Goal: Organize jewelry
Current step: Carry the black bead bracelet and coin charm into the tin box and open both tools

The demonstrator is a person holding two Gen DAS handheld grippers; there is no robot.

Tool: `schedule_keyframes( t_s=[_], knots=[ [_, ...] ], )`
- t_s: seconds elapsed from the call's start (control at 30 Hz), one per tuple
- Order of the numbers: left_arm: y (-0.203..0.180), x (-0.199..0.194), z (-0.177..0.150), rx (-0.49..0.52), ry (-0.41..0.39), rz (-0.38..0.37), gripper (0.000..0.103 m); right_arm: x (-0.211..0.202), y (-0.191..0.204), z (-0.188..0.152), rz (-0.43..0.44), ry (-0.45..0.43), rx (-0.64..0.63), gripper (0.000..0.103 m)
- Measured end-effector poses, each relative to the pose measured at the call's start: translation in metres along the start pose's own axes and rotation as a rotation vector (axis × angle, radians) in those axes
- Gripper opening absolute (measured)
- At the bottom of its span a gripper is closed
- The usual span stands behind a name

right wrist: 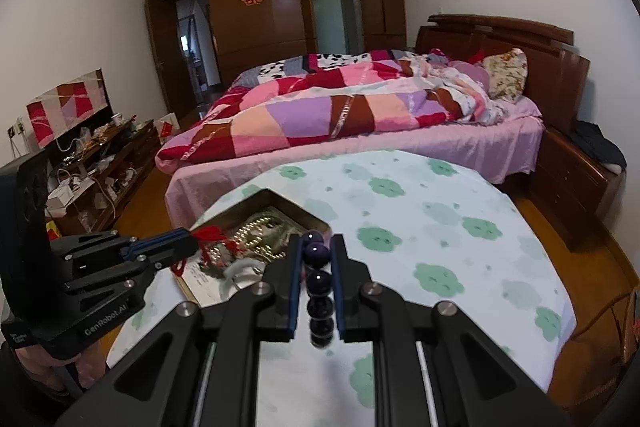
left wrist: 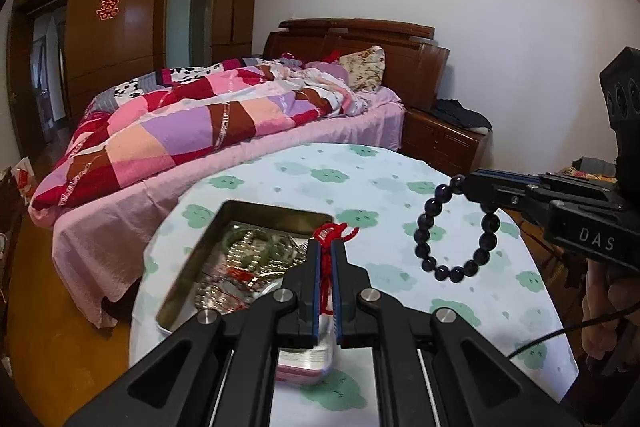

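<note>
Left gripper (left wrist: 327,245): we had its fingers squeezed tight on a red knotted string bracelet (left wrist: 334,231), so the thin cord could not slip out.
Right gripper (right wrist: 316,247): we had its fingers clamped on a dark purple round-bead bracelet (left wrist: 456,227), which hung down as a loop in the air.
Where the two bracelets were: both were up off the bench (left wrist: 384,183), one in each gripper, and well apart, so we think they could not tangle.
Tin: the open shiny metal box (left wrist: 192,269) sat on the green flower cloth, just below the left gripper, full of mixed chains and bangles.
Our guess: we were picking pieces out of the pile to sort them.
</note>
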State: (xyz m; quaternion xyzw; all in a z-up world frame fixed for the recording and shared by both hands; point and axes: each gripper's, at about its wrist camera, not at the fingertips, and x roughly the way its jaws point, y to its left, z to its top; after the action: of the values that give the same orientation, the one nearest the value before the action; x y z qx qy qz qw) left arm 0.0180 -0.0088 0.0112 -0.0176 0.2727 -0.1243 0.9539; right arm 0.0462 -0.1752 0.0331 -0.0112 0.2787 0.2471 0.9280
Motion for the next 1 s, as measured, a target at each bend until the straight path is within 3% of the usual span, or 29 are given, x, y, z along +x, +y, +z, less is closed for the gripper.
schedule_keyframes(
  t_s=[0.4,1.0],
  knots=[
    [0.029,0.006,0.006,-0.024,0.008,0.048,0.003,0.028,0.043,0.023,0.052,0.015,-0.074,0.016],
    [0.063,0.038,-0.002,-0.056,0.067,0.118,0.003,0.077,0.077,0.020,0.098,0.075,-0.105,0.016]
  ],
)
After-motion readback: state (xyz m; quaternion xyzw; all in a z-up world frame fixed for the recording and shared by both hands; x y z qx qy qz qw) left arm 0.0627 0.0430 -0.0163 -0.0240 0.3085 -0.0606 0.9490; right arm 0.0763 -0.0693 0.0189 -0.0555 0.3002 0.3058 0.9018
